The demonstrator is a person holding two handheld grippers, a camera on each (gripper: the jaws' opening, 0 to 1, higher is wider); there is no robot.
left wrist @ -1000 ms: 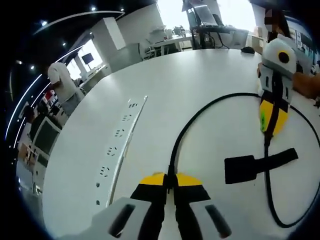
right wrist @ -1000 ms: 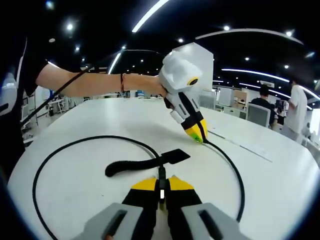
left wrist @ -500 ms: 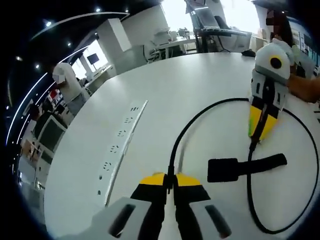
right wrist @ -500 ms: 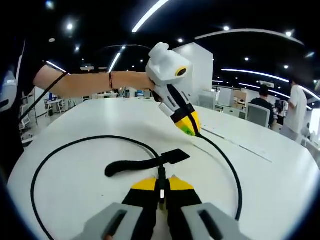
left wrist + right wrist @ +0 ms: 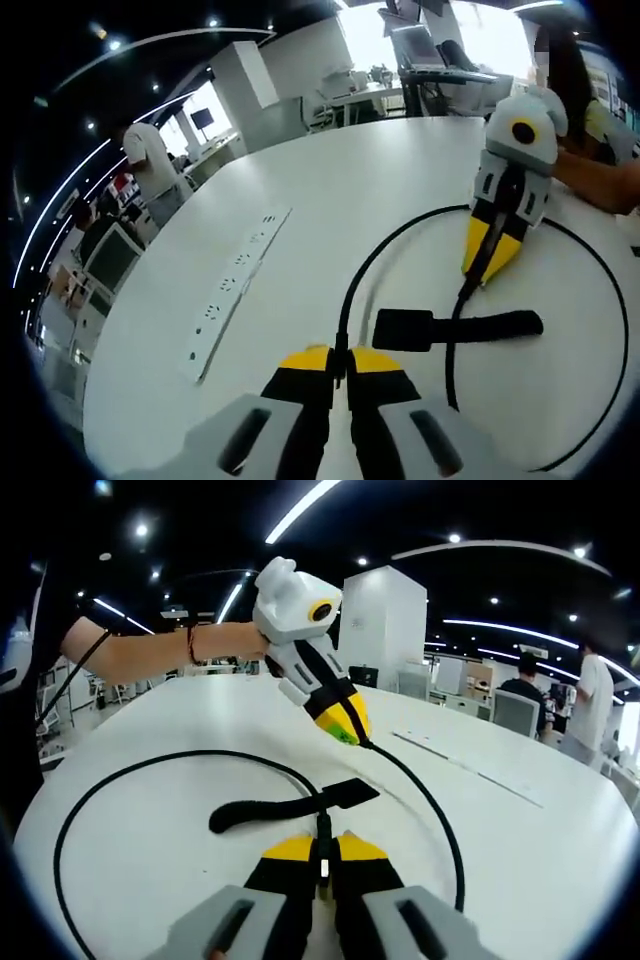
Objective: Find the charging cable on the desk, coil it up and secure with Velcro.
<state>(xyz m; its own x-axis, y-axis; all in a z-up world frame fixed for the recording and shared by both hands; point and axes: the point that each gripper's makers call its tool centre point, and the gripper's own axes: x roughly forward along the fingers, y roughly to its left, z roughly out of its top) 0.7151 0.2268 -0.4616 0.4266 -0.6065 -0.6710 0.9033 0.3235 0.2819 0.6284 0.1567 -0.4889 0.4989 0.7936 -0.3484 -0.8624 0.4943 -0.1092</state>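
Coiling will go easily, you'd judge: the black charging cable (image 5: 352,283) looks light and limp, lying in a wide loop on the white desk (image 5: 330,180), its Velcro strap (image 5: 455,326) flat inside the loop. Your left gripper (image 5: 340,362) pinches one run; your right gripper (image 5: 322,850) pinches another beside the strap. Hold near each pinch.

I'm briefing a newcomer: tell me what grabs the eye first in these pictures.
The black charging cable sweeps in a wide loop over the white desk, each gripper shut on it. The left gripper holds its part lifted; the right gripper pinches beside the black Velcro strap. A white power strip lies to the side.
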